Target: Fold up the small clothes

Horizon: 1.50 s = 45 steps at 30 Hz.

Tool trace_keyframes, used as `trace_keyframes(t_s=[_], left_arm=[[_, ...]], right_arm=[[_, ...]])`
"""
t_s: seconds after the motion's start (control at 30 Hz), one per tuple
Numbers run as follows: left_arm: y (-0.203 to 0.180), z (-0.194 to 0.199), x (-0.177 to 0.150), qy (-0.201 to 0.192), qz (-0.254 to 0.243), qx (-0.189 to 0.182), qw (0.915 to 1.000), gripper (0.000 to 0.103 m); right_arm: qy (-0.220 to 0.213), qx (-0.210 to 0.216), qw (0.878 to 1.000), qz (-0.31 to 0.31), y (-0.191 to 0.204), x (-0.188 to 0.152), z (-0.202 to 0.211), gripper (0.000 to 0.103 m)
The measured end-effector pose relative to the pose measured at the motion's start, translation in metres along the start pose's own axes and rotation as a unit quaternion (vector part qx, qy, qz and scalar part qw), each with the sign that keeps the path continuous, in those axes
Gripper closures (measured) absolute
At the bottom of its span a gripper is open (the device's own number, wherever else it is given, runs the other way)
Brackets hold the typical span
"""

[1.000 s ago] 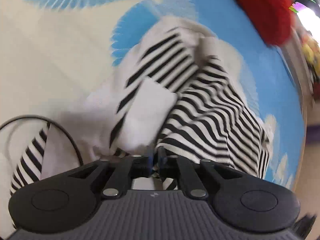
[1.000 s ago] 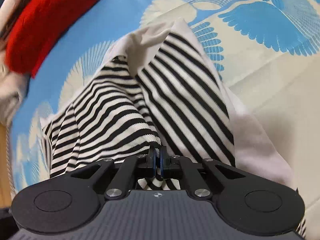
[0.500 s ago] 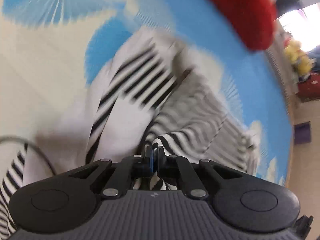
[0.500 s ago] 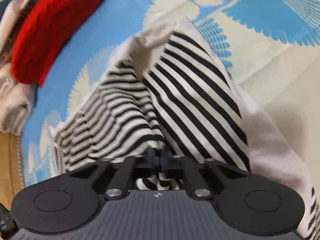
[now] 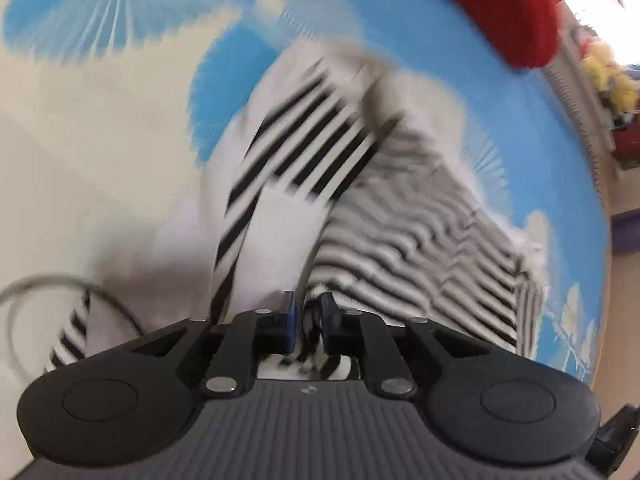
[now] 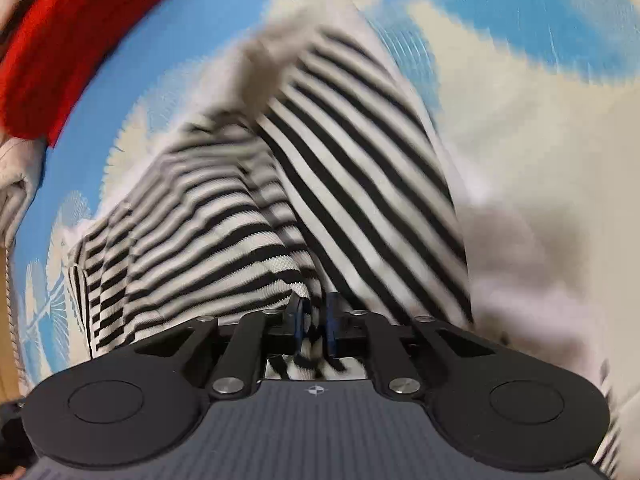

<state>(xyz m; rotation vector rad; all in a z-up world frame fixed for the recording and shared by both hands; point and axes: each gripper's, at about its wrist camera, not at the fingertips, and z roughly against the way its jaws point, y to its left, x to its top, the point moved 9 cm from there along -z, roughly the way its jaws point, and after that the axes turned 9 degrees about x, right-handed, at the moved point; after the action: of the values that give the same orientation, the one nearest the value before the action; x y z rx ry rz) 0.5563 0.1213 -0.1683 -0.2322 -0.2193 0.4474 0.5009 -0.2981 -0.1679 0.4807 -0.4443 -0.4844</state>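
Both views blurred, striped garment point(image 5: 400, 248) edges smeared

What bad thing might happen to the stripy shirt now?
1. Both the left gripper and the right gripper are opening with the striped shirt hanging between their fingers, so the fold might slump or spring open.
2. Cloth could snag on the fingers as they pull away, dragging the shirt crooked.
3. A cable lies beside the shirt and might catch under it.
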Motion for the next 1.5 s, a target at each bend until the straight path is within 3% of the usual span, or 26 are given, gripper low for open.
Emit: trace_keyframes(t_s=[0.07,0.13,0.2,0.27,0.33,0.37,0.4,0.47,0.57,0.63,0.7,0.77,0.83,0.93,1.0,1.1,1.27,1.4,1.5], left_arm=[[-0.007,0.023,0.01,-0.06,-0.023,-0.003,0.9979,0.079],[-0.02,0.034,0.011,-0.089,-0.054,-0.01,0.9946,0.079],[-0.031,0.034,0.006,-0.082,-0.076,-0.036,0.9931,0.079],[-0.037,0.024,0.0,-0.069,-0.109,-0.049,0.9904,0.079],[-0.029,-0.007,-0.014,-0.035,-0.154,0.016,0.9874,0.079],[-0.02,-0.023,-0.02,-0.018,-0.169,0.061,0.9835,0.079],[-0.014,-0.03,-0.023,-0.014,-0.176,0.078,0.9812,0.078],[-0.013,-0.023,-0.021,-0.02,-0.163,0.063,0.9844,0.079],[-0.031,0.01,-0.014,-0.074,-0.173,0.022,0.9818,0.08],[-0.038,0.011,-0.017,-0.079,-0.183,0.006,0.9799,0.078],[-0.028,-0.009,-0.027,-0.044,-0.186,0.04,0.9807,0.077],[-0.018,-0.023,-0.039,-0.021,-0.205,0.076,0.9756,0.076],[-0.024,0.005,-0.035,-0.077,-0.217,0.082,0.9697,0.077],[-0.042,0.084,-0.03,-0.215,-0.241,0.038,0.9456,0.075],[-0.041,0.13,-0.037,-0.262,-0.234,0.008,0.9362,0.075],[-0.03,0.189,-0.056,-0.278,-0.219,-0.032,0.9345,0.075],[-0.014,0.276,-0.112,-0.312,-0.233,-0.059,0.9193,0.073],[0.009,0.325,-0.164,-0.333,-0.226,-0.077,0.9122,0.069],[0.033,0.329,-0.202,-0.321,-0.216,-0.072,0.9194,0.069]], right_arm=[[-0.047,-0.007,0.999,0.026,0.009,0.011,0.016,0.069],[-0.073,0.009,0.997,0.039,0.015,0.017,0.024,0.068],[-0.065,0.049,0.996,0.039,0.023,0.015,0.022,0.068],[-0.027,0.074,0.996,0.027,0.023,0.007,0.011,0.068],[0.027,0.045,0.998,0.018,0.011,-0.004,-0.005,0.066],[0.044,0.009,0.999,0.016,0.0,-0.009,-0.011,0.066],[0.046,-0.011,0.999,0.008,-0.009,-0.01,-0.012,0.063],[0.029,0.009,0.999,-0.01,-0.007,-0.006,-0.008,0.063],[-0.007,0.043,0.998,0.039,0.016,0.003,0.007,0.062],[0.009,0.034,0.997,0.067,0.019,-0.002,0.005,0.056],[0.061,-0.021,0.996,0.059,-0.002,-0.015,-0.011,0.054],[0.058,-0.012,0.998,0.002,-0.014,-0.017,-0.009,0.054],[0.037,0.01,0.999,0.006,0.0,-0.008,0.013,0.054],[-0.051,0.042,0.995,0.076,0.035,0.013,0.074,0.055],[-0.108,0.067,0.986,0.104,0.048,0.019,0.125,0.055],[-0.164,0.09,0.975,0.12,0.048,0.004,0.2,0.054],[-0.208,0.102,0.956,0.181,0.02,-0.055,0.285,0.05],[-0.211,0.082,0.964,0.14,-0.035,-0.096,0.304,0.05],[-0.204,0.066,0.971,0.102,-0.078,-0.127,0.299,0.05]])
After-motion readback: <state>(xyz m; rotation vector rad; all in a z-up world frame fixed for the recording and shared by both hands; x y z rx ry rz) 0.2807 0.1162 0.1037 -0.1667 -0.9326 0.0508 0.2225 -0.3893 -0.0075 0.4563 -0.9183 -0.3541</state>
